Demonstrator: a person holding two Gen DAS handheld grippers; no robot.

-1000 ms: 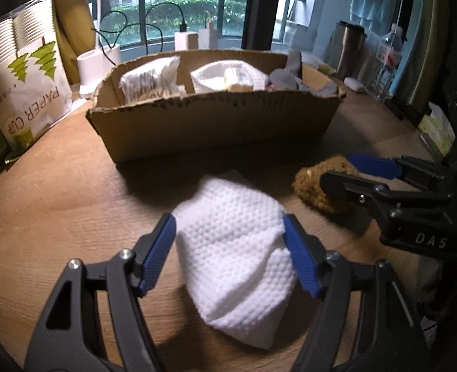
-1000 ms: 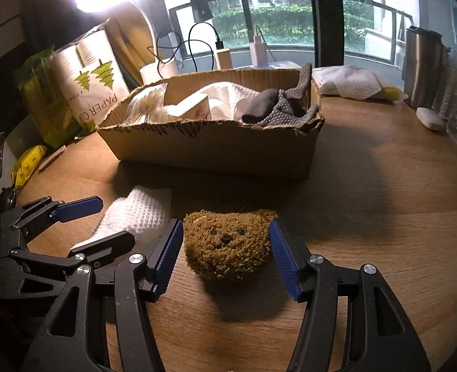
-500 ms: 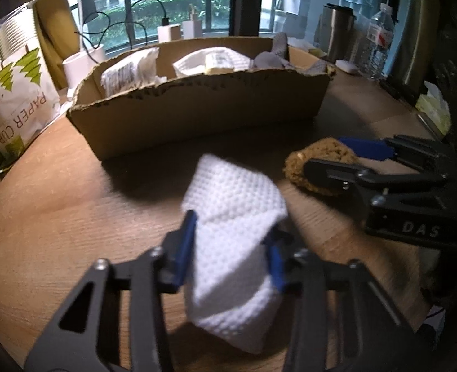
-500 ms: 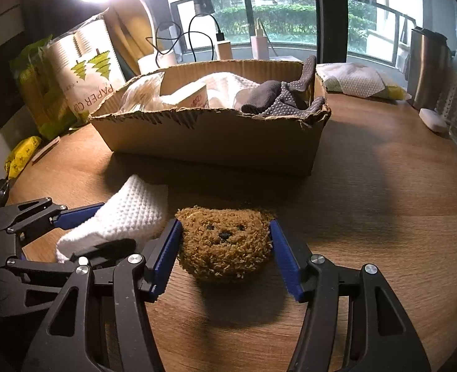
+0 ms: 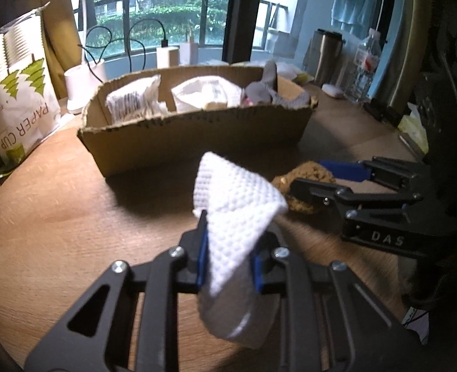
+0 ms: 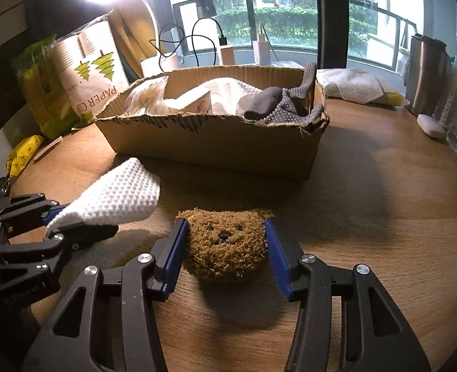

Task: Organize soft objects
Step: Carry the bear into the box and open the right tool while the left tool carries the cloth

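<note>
My left gripper (image 5: pixel 231 248) is shut on a folded white waffle cloth (image 5: pixel 234 195) and holds it tilted above the wooden table. In the right wrist view the cloth (image 6: pixel 117 192) sticks up from the left gripper (image 6: pixel 82 220). A brown plush bear head (image 6: pixel 225 245) lies on the table facing me. The jaws of my right gripper (image 6: pixel 225 226) are closing on it, and both blue pads touch its fur. From the left wrist view, the bear (image 5: pixel 309 170) is partly hidden behind the right gripper (image 5: pixel 318 176). Behind both stands a cardboard box (image 6: pixel 213 142) holding packets and grey socks.
A paper cup bag (image 5: pixel 20 114) stands at the left. A steel flask (image 6: pixel 427 74), a water bottle (image 5: pixel 365 62) and a white packet (image 6: pixel 352 86) sit at the back right. Yellow wrappers (image 6: pixel 24 152) lie at the far left edge.
My left gripper closed on the white cloth and lifted it off the table. My right gripper's pads narrowed until they met the bear's sides.
</note>
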